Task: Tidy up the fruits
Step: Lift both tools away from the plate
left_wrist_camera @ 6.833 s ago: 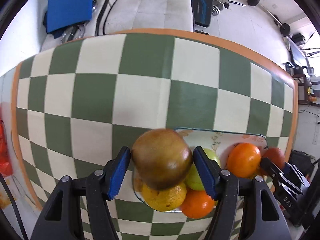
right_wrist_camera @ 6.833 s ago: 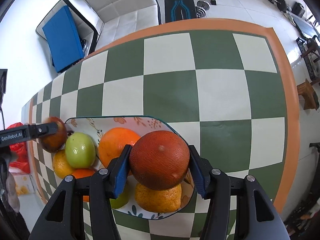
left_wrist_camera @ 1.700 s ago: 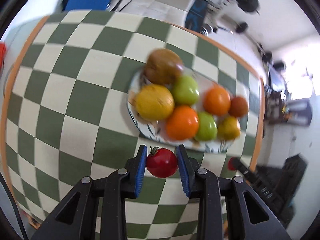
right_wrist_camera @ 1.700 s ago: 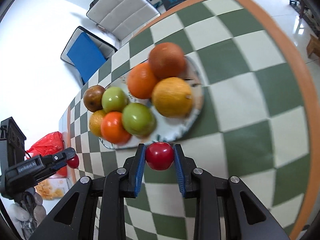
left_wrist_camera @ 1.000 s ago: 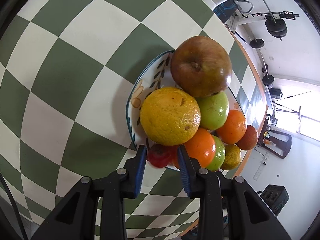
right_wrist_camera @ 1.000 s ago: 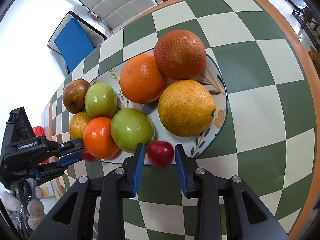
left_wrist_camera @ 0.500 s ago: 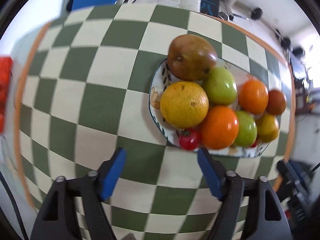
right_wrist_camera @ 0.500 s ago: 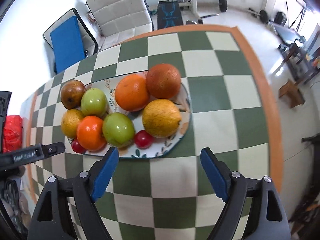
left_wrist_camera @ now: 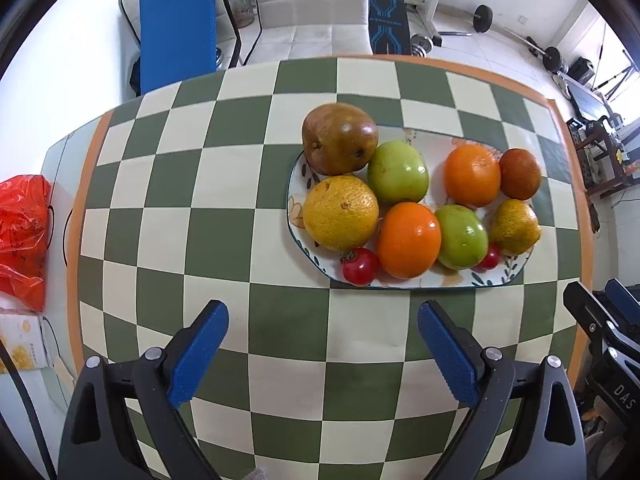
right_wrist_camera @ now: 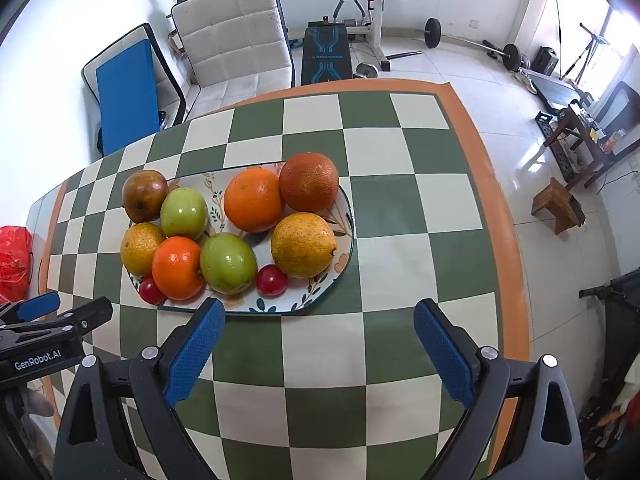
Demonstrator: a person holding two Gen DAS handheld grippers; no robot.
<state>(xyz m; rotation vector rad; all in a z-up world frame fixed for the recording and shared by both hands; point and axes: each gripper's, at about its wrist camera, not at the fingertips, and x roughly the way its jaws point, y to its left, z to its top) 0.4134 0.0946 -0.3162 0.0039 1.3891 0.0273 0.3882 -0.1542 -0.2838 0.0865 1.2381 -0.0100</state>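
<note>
A flowered oval plate (left_wrist_camera: 432, 142) (right_wrist_camera: 296, 304) on the green checked table holds several fruits: a brown pear (left_wrist_camera: 339, 139), yellow citrus (left_wrist_camera: 340, 213), green apples (left_wrist_camera: 397, 172), oranges (left_wrist_camera: 408, 240) and a dark orange (right_wrist_camera: 309, 181). Two small red tomatoes lie at its near rim, one (left_wrist_camera: 360, 266) (right_wrist_camera: 151, 290) on the left, one (right_wrist_camera: 271, 280) (left_wrist_camera: 490, 258) further right. My left gripper (left_wrist_camera: 323, 354) hangs open and empty above the table, short of the plate. My right gripper (right_wrist_camera: 316, 350) is open and empty too, near the plate's front edge.
The other gripper's body shows at the right edge (left_wrist_camera: 604, 328) of the left view and at the left edge (right_wrist_camera: 52, 332) of the right view. A red bag (left_wrist_camera: 22, 236) lies off the table's left end. A white chair (right_wrist_camera: 236, 40), a blue pad (right_wrist_camera: 126, 92) and a weight bench (right_wrist_camera: 326, 56) stand behind.
Both grippers opened and let go of a red tomato each at the plate's near rim, then pulled back and up from the plate. The fruits stay put.
</note>
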